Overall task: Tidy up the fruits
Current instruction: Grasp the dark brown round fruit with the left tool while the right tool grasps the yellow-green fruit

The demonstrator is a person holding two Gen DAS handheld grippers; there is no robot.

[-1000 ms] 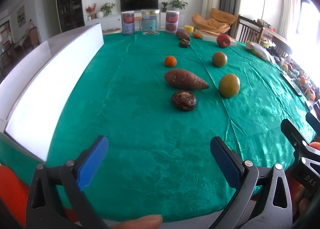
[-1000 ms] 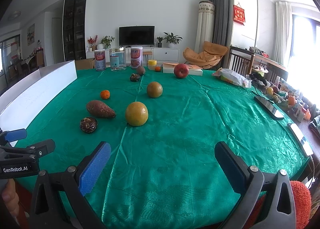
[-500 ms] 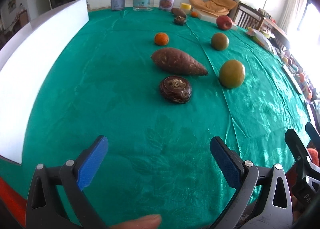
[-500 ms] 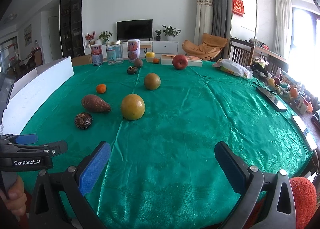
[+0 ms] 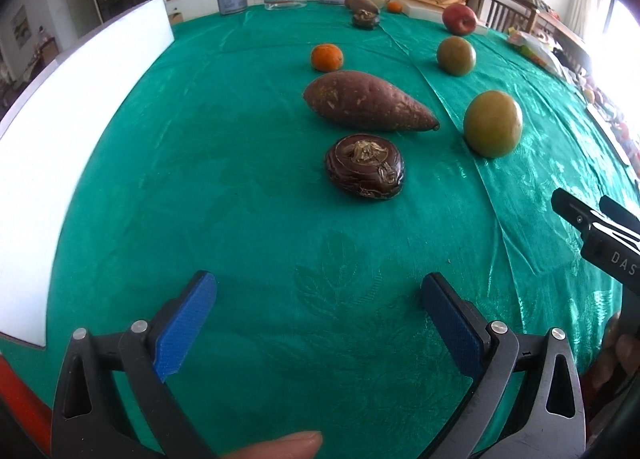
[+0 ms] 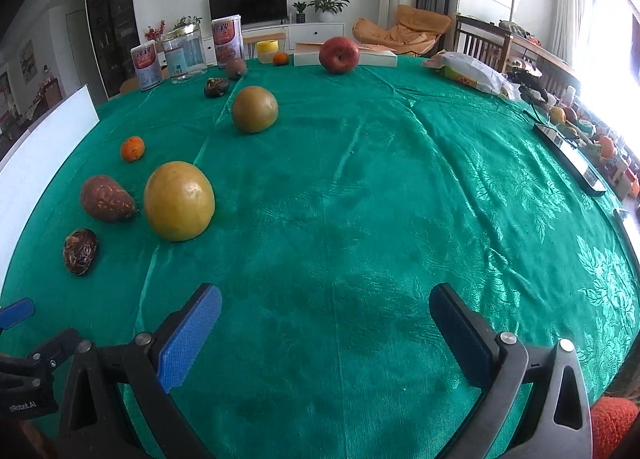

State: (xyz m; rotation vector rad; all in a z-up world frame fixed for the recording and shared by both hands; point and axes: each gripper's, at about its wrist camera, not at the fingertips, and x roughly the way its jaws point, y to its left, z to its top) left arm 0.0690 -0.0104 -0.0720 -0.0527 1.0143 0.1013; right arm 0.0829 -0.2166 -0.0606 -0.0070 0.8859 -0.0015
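From the left wrist view, the left claw (image 5: 318,319) hangs wide and empty above the green table (image 5: 200,179), its blue pads (image 5: 186,329) spread on either side of the line toward a dark wrinkled fruit (image 5: 366,166), the nearest piece and, by the look of the aim, the likely first pick. Just behind it lies a sweet potato (image 5: 366,106), its pointed end turned toward a yellow-green round fruit (image 5: 493,123) on the right; a small orange (image 5: 327,57) sits farther back. A white panel (image 5: 72,131) stands along the table's left edge. The right claw (image 5: 600,235) juts in from the right edge, well apart from the produce.

From the right wrist view, the right claw (image 6: 326,327) is likewise spread wide and carries nothing, hovering over bare cloth with no fruit between its pads. The large yellow-green fruit (image 6: 179,201) sits ahead to the left, beside the sweet potato (image 6: 106,198) and the dark wrinkled fruit (image 6: 81,251). A second round fruit (image 6: 255,109) and a red apple (image 6: 339,55) stand farther off, the apple by a flat white box (image 6: 376,57). The pieces lie scattered in loose lines, so the sorting appears not yet begun.
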